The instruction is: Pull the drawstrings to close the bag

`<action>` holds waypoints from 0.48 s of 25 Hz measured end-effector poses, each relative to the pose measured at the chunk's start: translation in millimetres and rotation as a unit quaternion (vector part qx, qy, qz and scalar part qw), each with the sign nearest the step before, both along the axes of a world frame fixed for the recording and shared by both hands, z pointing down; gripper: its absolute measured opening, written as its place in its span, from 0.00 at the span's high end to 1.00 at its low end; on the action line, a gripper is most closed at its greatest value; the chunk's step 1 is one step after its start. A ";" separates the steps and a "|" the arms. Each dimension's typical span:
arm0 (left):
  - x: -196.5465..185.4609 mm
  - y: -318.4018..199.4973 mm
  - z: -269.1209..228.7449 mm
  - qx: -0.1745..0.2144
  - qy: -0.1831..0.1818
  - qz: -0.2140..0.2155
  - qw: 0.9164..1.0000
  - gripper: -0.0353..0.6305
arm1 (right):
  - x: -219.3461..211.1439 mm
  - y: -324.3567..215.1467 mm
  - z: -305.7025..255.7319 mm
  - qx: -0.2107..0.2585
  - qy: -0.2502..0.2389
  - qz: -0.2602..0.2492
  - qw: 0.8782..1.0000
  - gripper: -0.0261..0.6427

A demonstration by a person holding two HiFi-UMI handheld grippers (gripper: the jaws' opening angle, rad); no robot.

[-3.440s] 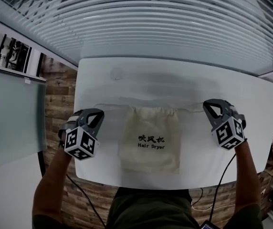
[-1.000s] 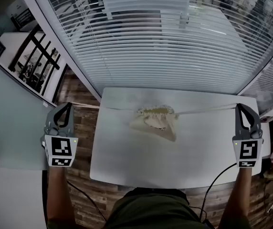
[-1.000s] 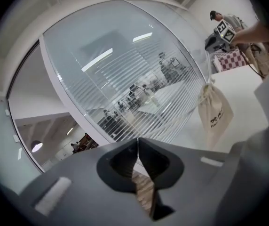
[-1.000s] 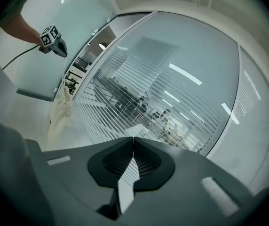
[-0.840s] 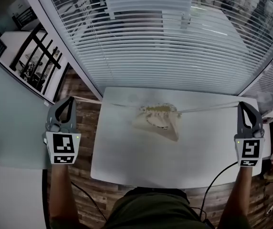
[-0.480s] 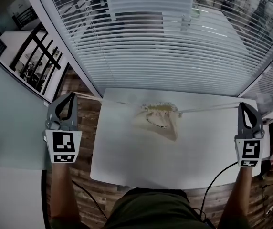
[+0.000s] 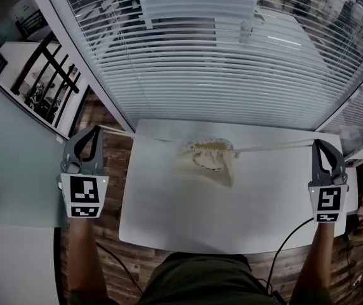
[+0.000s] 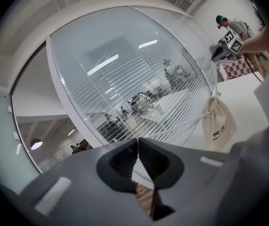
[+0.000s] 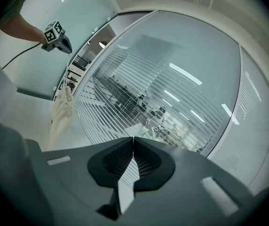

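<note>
I am holding both tongs pressed together, the left gripper (image 7: 92, 132) pinching the left string (image 7: 140, 136) and the right gripper (image 7: 320, 144) pinching the right string (image 7: 273, 147). The two strings are running taut in one nearly straight line across the far part of the table (image 7: 169, 215). The bag (image 7: 212, 162) is sitting midway on that line, gathered mouth at the strings and body drooping toward me, about equally near each gripper, so I am judging that any further closing is calling for pulling straight outward along this left-right axis.
</note>
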State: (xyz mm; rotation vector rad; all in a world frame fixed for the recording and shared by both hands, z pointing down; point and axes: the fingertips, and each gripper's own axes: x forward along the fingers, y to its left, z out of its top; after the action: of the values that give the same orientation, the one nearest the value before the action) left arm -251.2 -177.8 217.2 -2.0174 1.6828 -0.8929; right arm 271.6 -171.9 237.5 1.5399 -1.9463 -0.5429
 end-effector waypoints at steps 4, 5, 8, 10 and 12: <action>3.4 -1.9 1.6 -0.004 0.000 0.001 1.000 0.93 | 1.2 -2.4 2.7 -0.005 0.000 -0.001 1.000 0.94; 3.9 -2.2 1.9 -0.005 0.000 0.001 1.000 0.93 | 1.5 -2.7 3.3 -0.005 -0.001 -0.001 1.000 0.94; 4.1 -3.1 2.9 -0.005 0.000 0.001 1.000 0.93 | 2.8 -3.5 4.8 -0.006 0.000 -0.001 1.000 0.94; 4.2 -3.9 3.3 -0.006 0.000 0.000 1.000 0.93 | 4.2 -4.6 5.7 -0.007 0.000 0.001 1.000 0.94; 4.5 -4.3 3.8 -0.006 0.000 0.000 1.000 0.93 | 5.9 -5.1 7.4 -0.009 0.001 0.002 1.000 0.94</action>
State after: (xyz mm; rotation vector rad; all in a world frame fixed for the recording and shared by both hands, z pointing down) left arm -246.6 -182.1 221.0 -2.0249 1.6804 -0.9058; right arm 277.5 -177.0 245.0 1.5311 -1.9420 -0.5248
